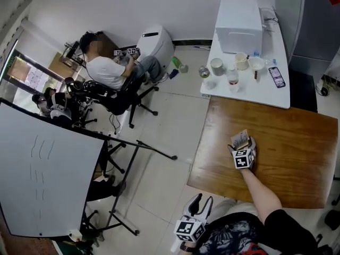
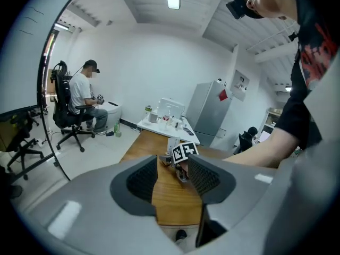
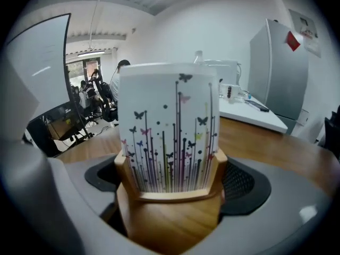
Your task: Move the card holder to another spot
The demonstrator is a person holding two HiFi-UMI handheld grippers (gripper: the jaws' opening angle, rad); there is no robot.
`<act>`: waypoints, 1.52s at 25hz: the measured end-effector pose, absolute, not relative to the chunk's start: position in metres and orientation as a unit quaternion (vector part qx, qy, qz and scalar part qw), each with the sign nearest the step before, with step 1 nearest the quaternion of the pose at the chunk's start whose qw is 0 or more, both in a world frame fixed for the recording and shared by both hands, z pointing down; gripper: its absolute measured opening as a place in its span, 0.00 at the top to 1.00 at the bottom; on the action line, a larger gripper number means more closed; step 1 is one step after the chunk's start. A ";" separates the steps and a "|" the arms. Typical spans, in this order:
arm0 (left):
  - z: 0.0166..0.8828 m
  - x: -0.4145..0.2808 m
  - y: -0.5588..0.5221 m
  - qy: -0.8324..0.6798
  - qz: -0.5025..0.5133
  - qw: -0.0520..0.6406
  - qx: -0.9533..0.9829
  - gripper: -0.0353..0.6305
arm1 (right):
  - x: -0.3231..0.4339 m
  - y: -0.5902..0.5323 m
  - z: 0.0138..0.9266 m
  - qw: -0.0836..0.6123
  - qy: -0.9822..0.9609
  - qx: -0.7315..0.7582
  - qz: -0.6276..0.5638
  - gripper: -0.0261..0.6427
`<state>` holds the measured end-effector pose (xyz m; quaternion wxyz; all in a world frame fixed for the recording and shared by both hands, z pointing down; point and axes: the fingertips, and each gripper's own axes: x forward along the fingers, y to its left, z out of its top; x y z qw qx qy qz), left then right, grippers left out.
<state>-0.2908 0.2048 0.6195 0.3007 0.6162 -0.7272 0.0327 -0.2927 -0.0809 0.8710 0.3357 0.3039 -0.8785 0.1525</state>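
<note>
A wooden card holder (image 3: 171, 219) with white butterfly-print cards (image 3: 170, 126) fills the right gripper view, and my right gripper (image 3: 172, 184) is shut on its base. In the head view that right gripper (image 1: 242, 149) holds the card holder (image 1: 239, 138) over the left-middle part of the brown wooden table (image 1: 292, 158); whether the holder touches the tabletop I cannot tell. My left gripper (image 1: 202, 205) hangs off the table's near edge by my lap. It is open and holds nothing. Between the left gripper's (image 2: 171, 180) jaws, the right gripper's marker cube (image 2: 182, 152) shows far off.
A white table (image 1: 265, 93) abuts the wooden one's far edge, carrying a white box (image 1: 239, 17), cups, a bottle and a phone (image 1: 277, 77). A person sits in an office chair (image 1: 109, 73) at far left. A large whiteboard (image 1: 42, 179) on a stand is at left.
</note>
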 end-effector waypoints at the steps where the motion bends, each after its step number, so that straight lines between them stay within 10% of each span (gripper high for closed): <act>1: 0.621 -0.295 0.206 -0.727 0.033 0.301 0.616 0.68 | -0.300 -0.080 0.875 0.345 -0.878 0.295 0.153 0.13; 9: 0.619 -0.277 0.153 -0.667 0.028 0.289 0.686 0.68 | -0.218 -0.035 0.840 0.276 -0.875 0.297 0.266 0.11; 19: 0.607 -0.162 0.059 -0.521 0.033 0.279 0.806 0.68 | 0.076 -0.010 0.618 0.078 -0.824 0.524 0.199 0.94; 38: 0.567 -0.107 0.015 -0.478 0.028 0.219 0.850 0.68 | 0.131 -0.061 0.542 0.040 -0.816 0.562 0.126 0.94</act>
